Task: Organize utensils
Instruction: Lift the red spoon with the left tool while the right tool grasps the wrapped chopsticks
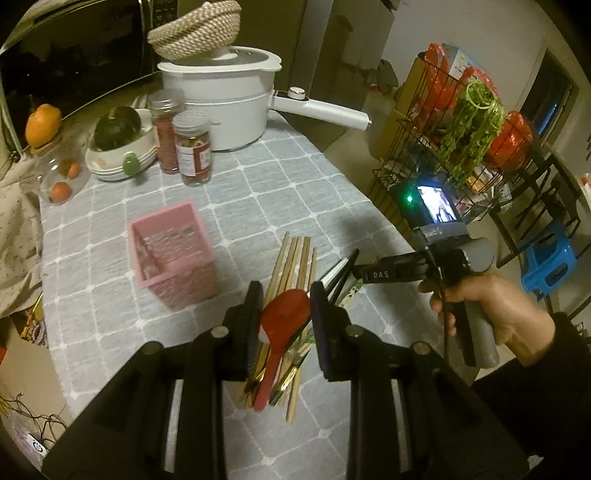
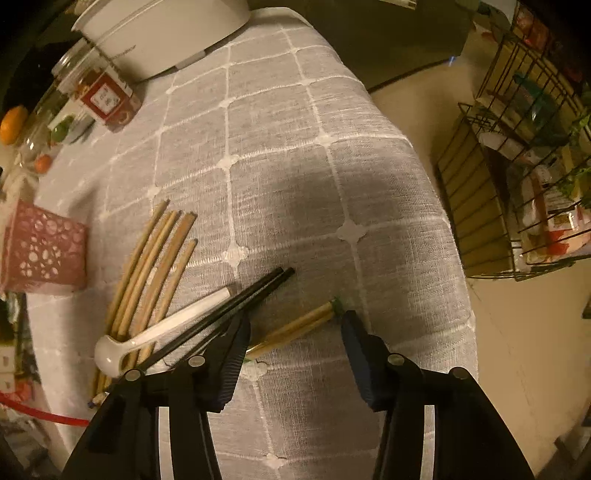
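Note:
A pile of utensils lies on the grey checked tablecloth [image 1: 295, 177]: a red spoon [image 1: 284, 325], several wooden chopsticks [image 1: 295, 262], black chopsticks [image 2: 236, 306], a white spoon [image 2: 162, 330] and gold-coloured sticks [image 2: 295, 326]. A pink perforated holder [image 1: 171, 254] stands left of the pile, also in the right wrist view [image 2: 44, 247]. My left gripper [image 1: 282, 295] is open, its fingers on either side of the red spoon's bowl, just above it. My right gripper [image 2: 293, 332] is open over the gold sticks, and is seen from the left wrist view [image 1: 347, 273].
A white pot [image 1: 221, 103] with a woven basket [image 1: 195, 29] on top, two spice jars [image 1: 183, 140], stacked bowls [image 1: 122, 155] and fruit stand at the table's far end. A wire rack [image 1: 461, 140] stands right of the table edge.

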Demonstrator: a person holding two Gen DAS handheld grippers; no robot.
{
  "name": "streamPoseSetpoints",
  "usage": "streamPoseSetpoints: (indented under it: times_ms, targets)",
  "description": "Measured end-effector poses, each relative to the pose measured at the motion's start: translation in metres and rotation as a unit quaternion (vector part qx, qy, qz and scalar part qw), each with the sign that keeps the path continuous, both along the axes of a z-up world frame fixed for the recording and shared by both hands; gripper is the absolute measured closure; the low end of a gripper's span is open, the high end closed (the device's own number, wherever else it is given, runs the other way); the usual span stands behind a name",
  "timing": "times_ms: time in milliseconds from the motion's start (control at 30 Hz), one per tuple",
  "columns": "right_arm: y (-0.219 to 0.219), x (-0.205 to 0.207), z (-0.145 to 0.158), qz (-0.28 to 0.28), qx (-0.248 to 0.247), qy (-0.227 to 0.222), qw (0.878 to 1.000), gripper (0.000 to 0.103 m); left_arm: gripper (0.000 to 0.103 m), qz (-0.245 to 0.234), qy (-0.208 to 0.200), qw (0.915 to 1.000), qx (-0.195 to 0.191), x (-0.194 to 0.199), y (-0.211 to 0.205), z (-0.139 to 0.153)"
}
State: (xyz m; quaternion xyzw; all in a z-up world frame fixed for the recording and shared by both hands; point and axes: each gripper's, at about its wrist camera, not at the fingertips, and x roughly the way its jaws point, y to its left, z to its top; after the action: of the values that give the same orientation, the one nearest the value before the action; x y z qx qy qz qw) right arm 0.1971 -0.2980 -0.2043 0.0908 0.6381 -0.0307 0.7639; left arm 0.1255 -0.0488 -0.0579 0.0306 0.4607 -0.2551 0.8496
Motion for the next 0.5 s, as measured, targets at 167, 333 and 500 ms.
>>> streamPoseSetpoints:
  times_ms: [167,333,500]
  targets:
    - [0.003,-0.007,-0.001,-0.013,-0.011,-0.001,1.000,0.060,0.075,0.016,-0.022,0.9992,-0.028,-0.012,0.023,0.006]
    - [0.001,-0.010,0.001,-0.036,-0.010,-0.013,0.999,0.087,0.075,0.021,-0.018,0.9989,-0.039,-0.012,0.034,0.005]
    - [0.002,-0.008,0.002,-0.036,0.013,-0.024,0.999,0.093,0.075,0.031,-0.033,0.9974,-0.056,-0.018,0.044,0.014]
